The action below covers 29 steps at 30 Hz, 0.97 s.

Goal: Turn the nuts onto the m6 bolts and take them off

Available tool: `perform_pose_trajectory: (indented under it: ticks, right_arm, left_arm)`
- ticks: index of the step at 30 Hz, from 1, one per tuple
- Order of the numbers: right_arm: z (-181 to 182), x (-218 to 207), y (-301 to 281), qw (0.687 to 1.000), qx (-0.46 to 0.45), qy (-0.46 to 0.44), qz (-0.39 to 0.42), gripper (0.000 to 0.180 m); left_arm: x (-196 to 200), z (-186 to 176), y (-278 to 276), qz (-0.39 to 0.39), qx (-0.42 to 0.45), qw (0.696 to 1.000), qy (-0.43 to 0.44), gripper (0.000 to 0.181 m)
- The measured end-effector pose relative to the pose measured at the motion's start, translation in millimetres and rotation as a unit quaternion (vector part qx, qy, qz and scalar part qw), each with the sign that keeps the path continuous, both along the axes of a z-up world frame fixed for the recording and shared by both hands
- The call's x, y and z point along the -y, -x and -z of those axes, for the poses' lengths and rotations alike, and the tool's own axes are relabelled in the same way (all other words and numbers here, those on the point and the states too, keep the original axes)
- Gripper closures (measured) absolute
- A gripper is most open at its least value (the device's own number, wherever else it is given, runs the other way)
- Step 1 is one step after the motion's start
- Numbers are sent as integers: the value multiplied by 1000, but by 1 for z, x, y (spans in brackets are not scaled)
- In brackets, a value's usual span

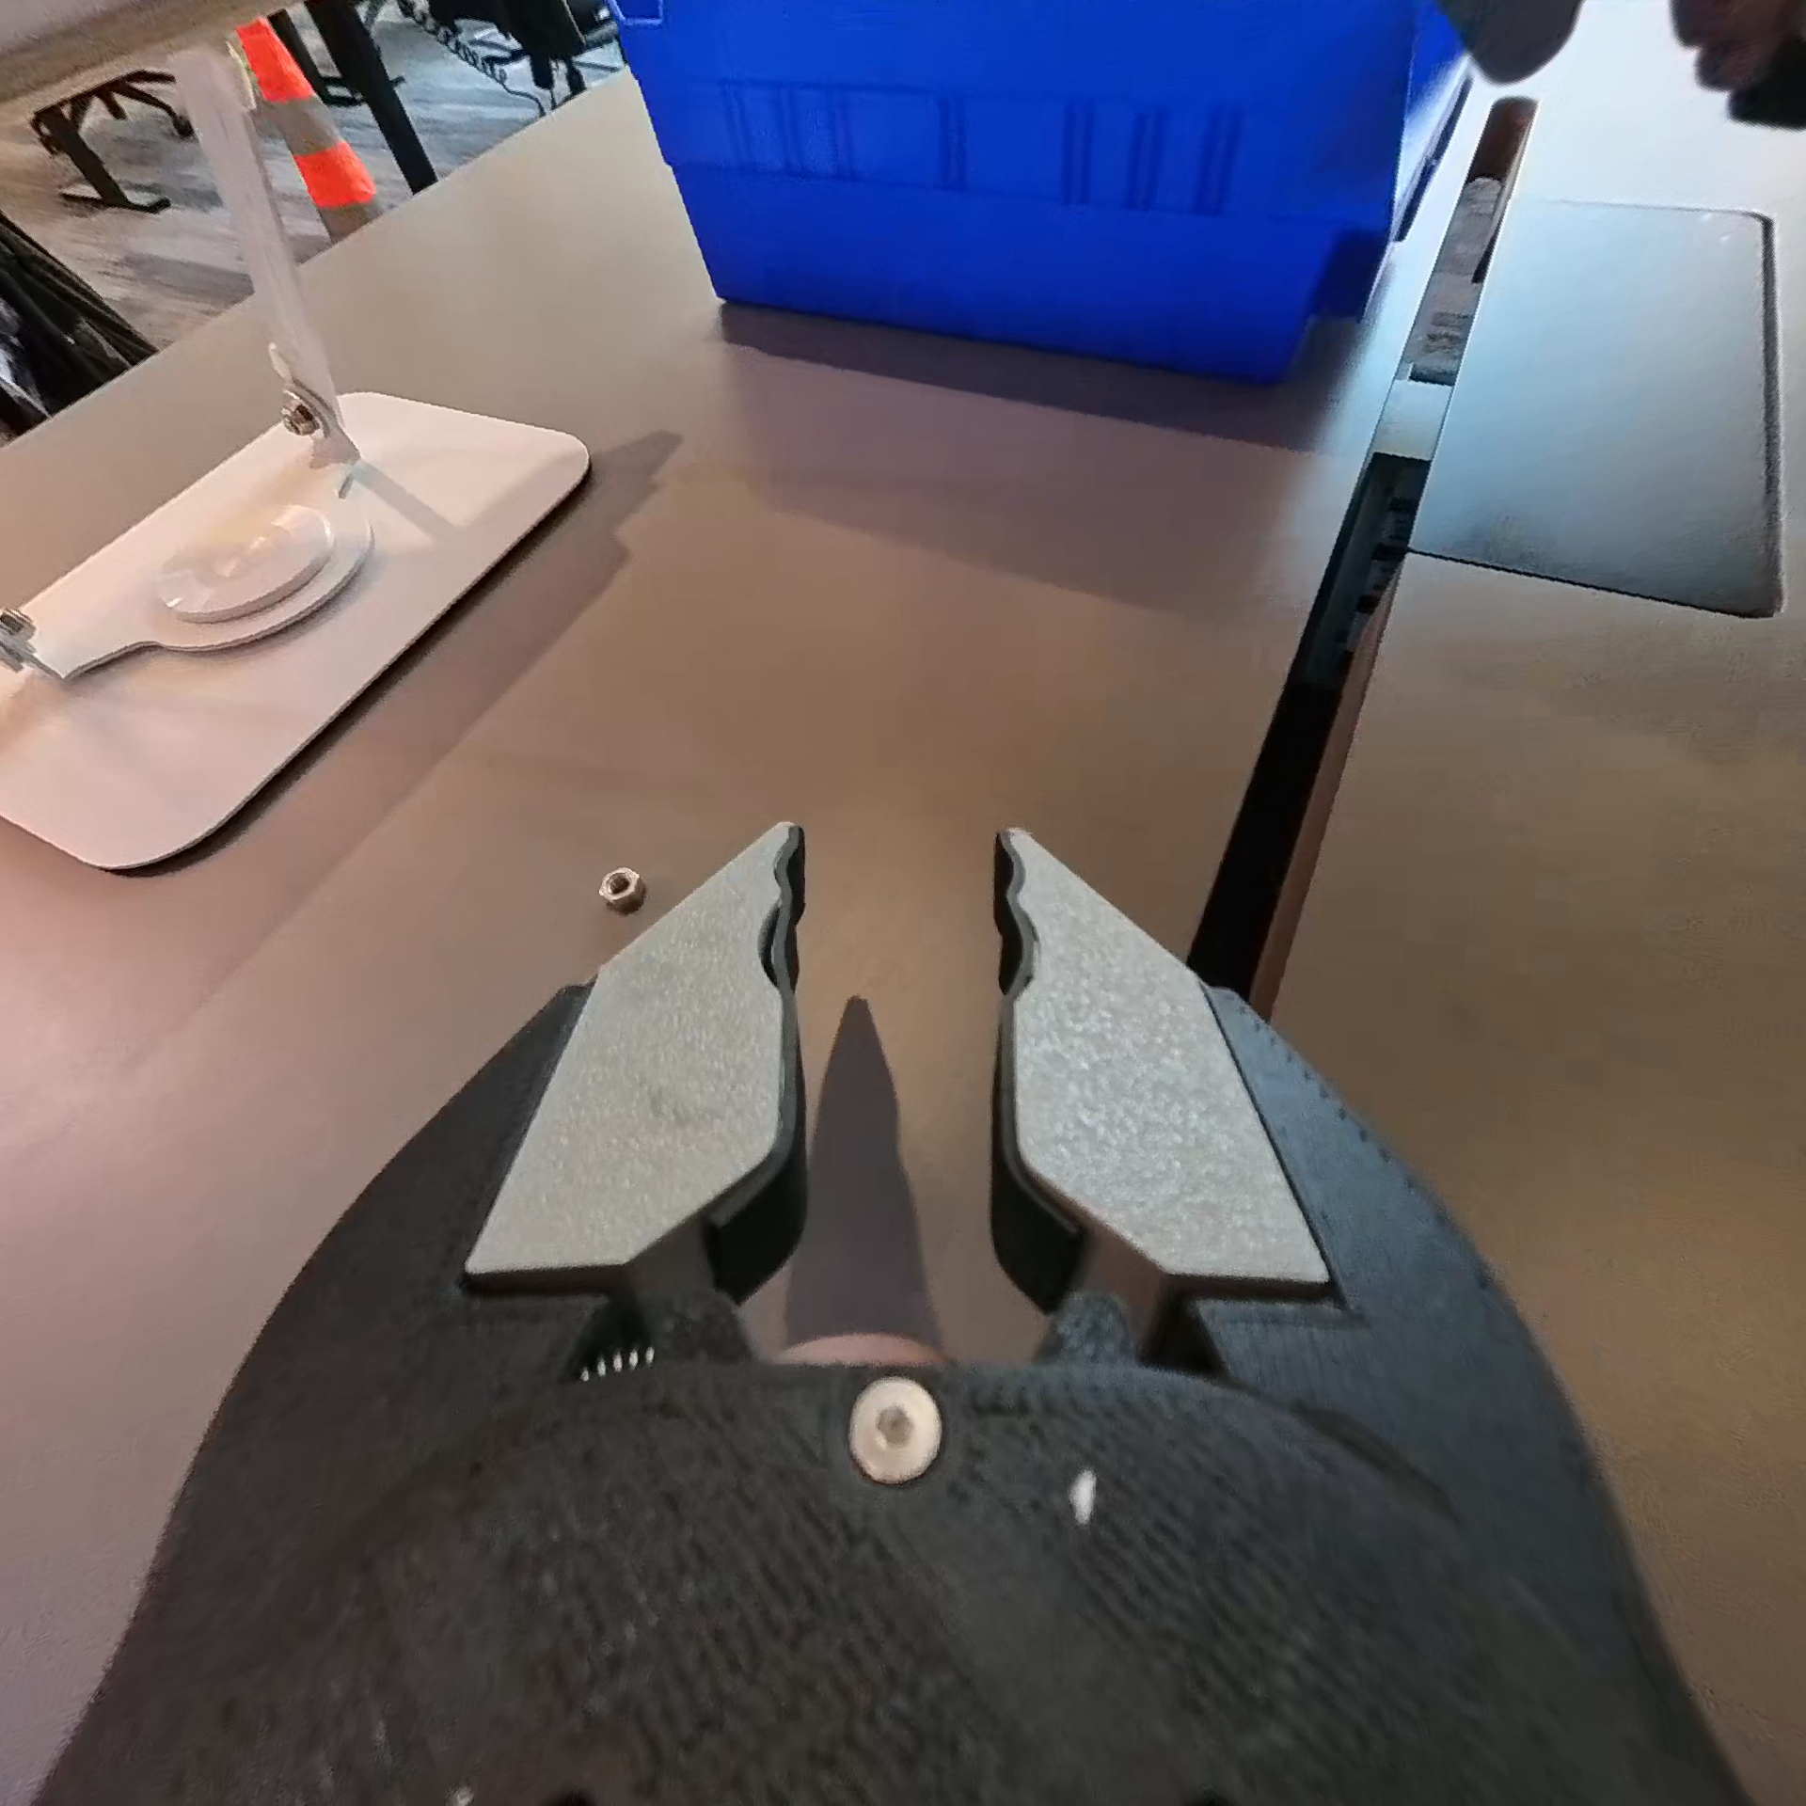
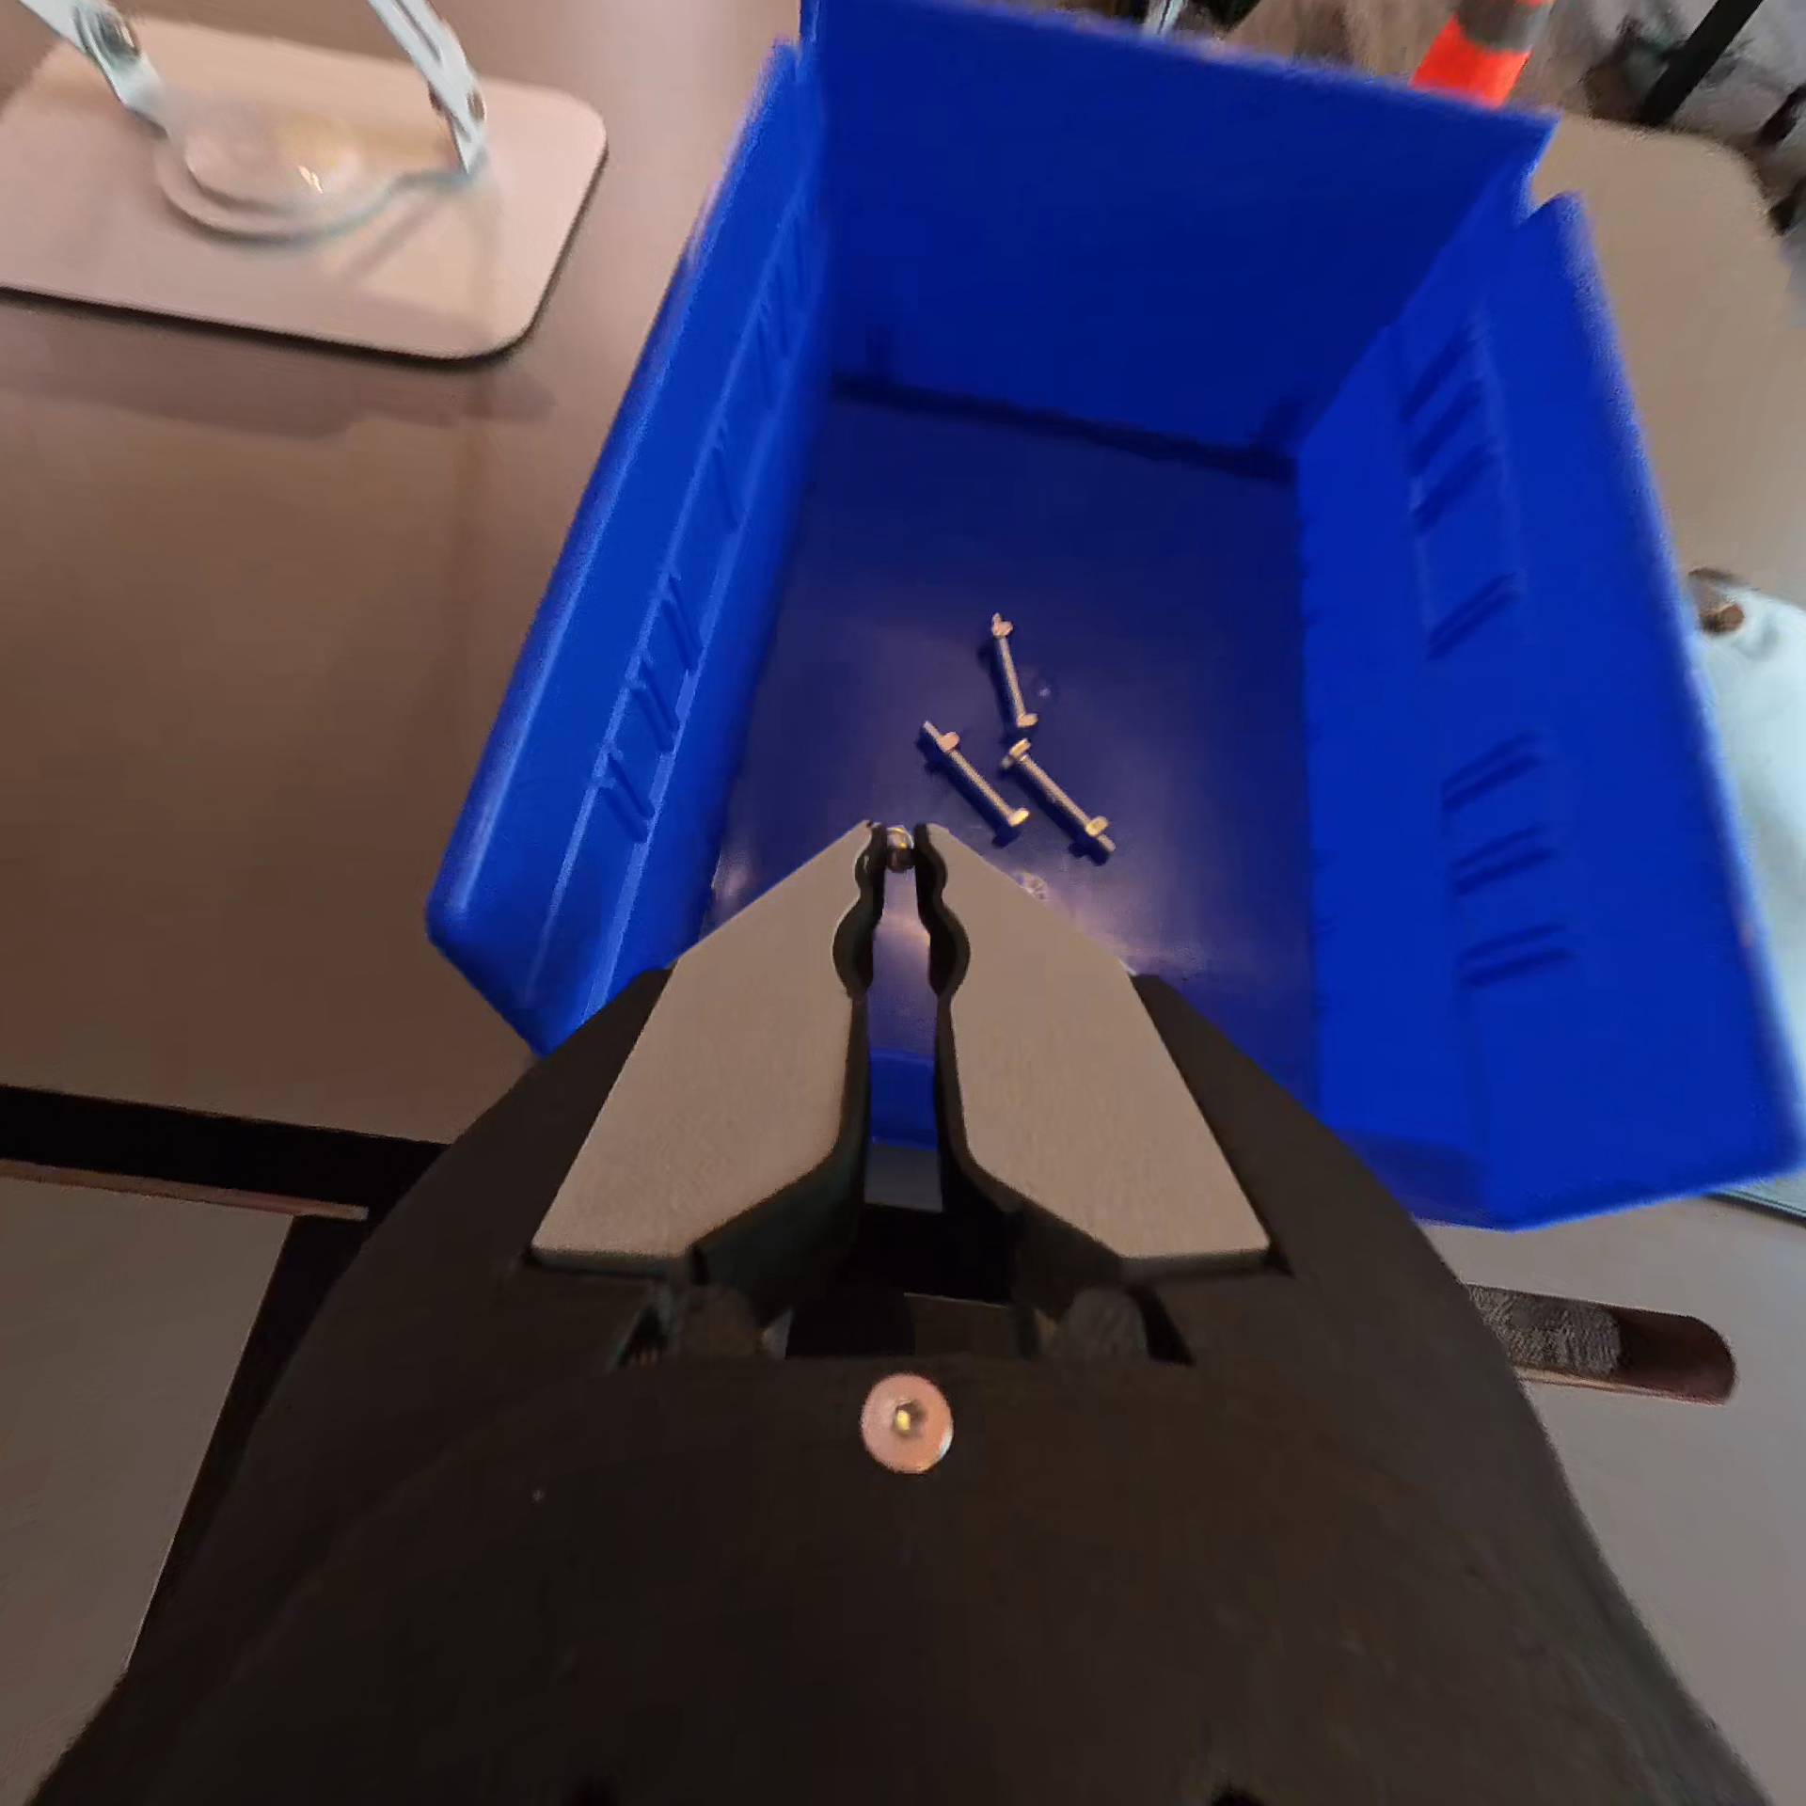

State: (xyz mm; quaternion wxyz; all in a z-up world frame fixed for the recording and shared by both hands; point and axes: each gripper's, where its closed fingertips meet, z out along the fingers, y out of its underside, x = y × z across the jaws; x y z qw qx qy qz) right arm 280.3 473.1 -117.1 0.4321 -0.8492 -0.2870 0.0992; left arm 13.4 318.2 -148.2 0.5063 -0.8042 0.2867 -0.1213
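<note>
1. Left gripper [image 1: 899,850]: black woven-textured body, one silver screw at centre. The two fingers carry grey, grainy pads with scalloped inner edges. They stand wide apart and hold nothing; bare table shows between them.
2. Nut [image 1: 618,891]: small, hexagonal, dull metal, lying flat on the table [image 1: 880,586] just left of the left finger's tip, not touching it. The table is smooth, matte, brown.
3. Stand [image 1: 244,606]: pale flat plate with rounded corners at the left, bearing a round disc and a slanted metal arm bolted at its foot.
4. Bin [image 1: 1026,195]: blue moulded plastic with ribbed outer walls, at the far side of the table. This view shows only its outside.
5. Right gripper [image 2: 897,848]: same build, but fingers nearly closed, pinching a small shiny metal piece at the very tips; too small and blurred to tell nut from bolt end. It hangs over the bin's near wall.
6. Only the right wrist view looks down into the bin [image 2: 625,684]: three slim silver bolts [image 2: 1011,674] [image 2: 972,777] [image 2: 1060,796] lie loose on its floor, close together, each seemingly with a nut near one end.
7. The stand [image 2: 391,264] appears at upper left here; the loose nut does not.
</note>
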Motion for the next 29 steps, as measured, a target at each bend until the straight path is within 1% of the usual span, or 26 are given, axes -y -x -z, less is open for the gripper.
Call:
perform_pose_trajectory:
  ticks: [4, 7, 10, 15, 21, 24, 29]
  right_arm:
    - [20, 1, 8, 999, 18, 27, -15, 177]
    - [27, 3, 14, 999, 19, 42, -25, 174]
    - [25, 3, 17, 999, 17, 38, -28, 164]
    - [25, 5, 19, 999, 20, 37, -33, 162]
    - [-1, 8, 18, 999, 0, -21, -26, 162]
    - [-21, 12, 19, 998, -9, -54, -27, 162]
    - [-62, 26, 40, 991, -38, -123, -43, 158]
  left_arm:
    - [-1, 4, 3, -8, -1, 1000, 14, 144]
    - [-4, 11, 17, -40, -8, 998, 38, 143]
    - [-7, 15, 31, -69, 0, 996, 61, 142]
    - [-9, 18, 44, -91, 20, 992, 81, 143]
    - [-10, 19, 48, -99, 19, 991, 85, 143]
    - [-10, 20, 47, -98, 17, 991, 87, 143]
    - [-10, 21, 49, -101, 20, 991, 90, 150]
